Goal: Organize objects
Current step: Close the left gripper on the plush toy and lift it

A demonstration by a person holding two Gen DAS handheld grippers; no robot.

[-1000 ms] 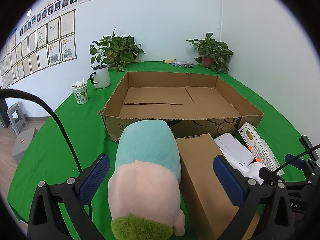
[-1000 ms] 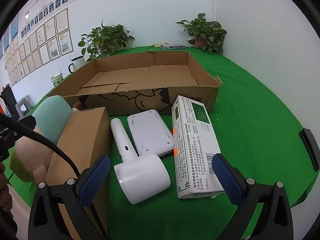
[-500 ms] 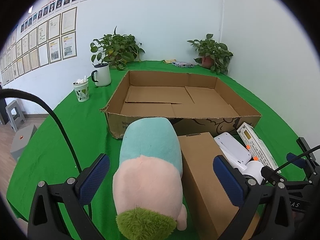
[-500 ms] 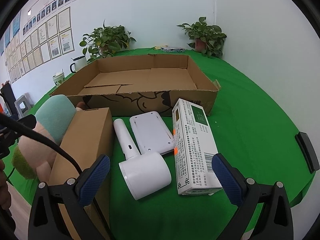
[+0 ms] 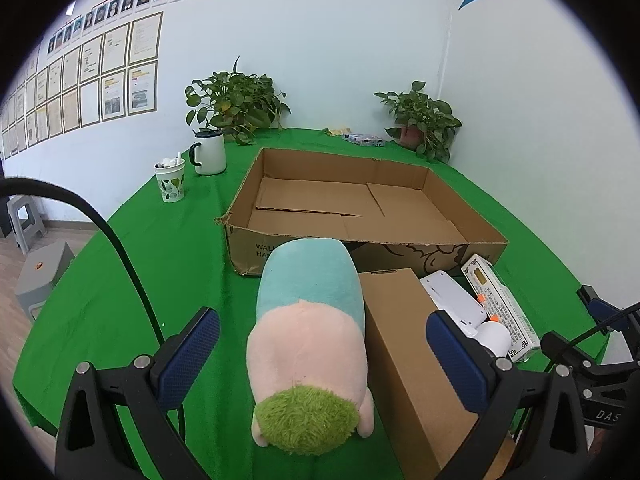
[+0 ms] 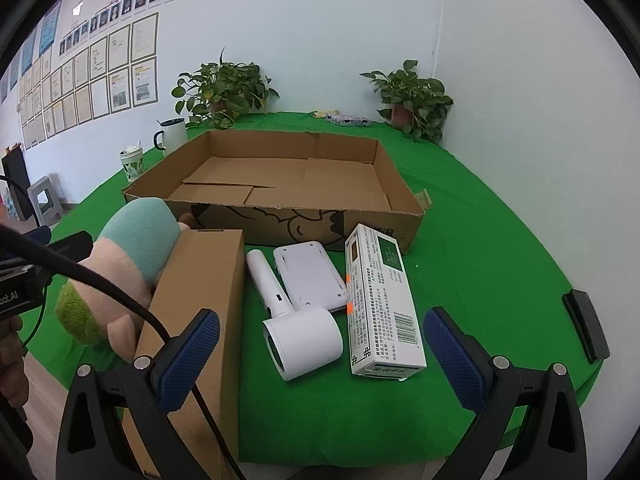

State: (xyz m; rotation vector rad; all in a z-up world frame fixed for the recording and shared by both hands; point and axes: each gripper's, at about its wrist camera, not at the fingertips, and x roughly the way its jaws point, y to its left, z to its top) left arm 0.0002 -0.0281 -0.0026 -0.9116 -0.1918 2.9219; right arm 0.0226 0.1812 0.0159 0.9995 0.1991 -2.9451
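Looking along the left gripper (image 5: pixel 320 348), the jaws stand spread wide, holding nothing, with the plush toy (image 5: pixel 310 344) lying between them on the green counter (image 5: pixel 120 280), pressed against the brown carton (image 5: pixel 404 344). The empty cardboard tray (image 5: pixel 360 208) sits just beyond. To grasp well, the jaws should close across the plush's pink middle, clear of the carton.

From the right gripper (image 6: pixel 320 352), the jaws are likewise spread and empty, framing the hair dryer (image 6: pixel 300 328), the white flat device (image 6: pixel 310 276) and the printed box (image 6: pixel 380 300), all outside the tray.
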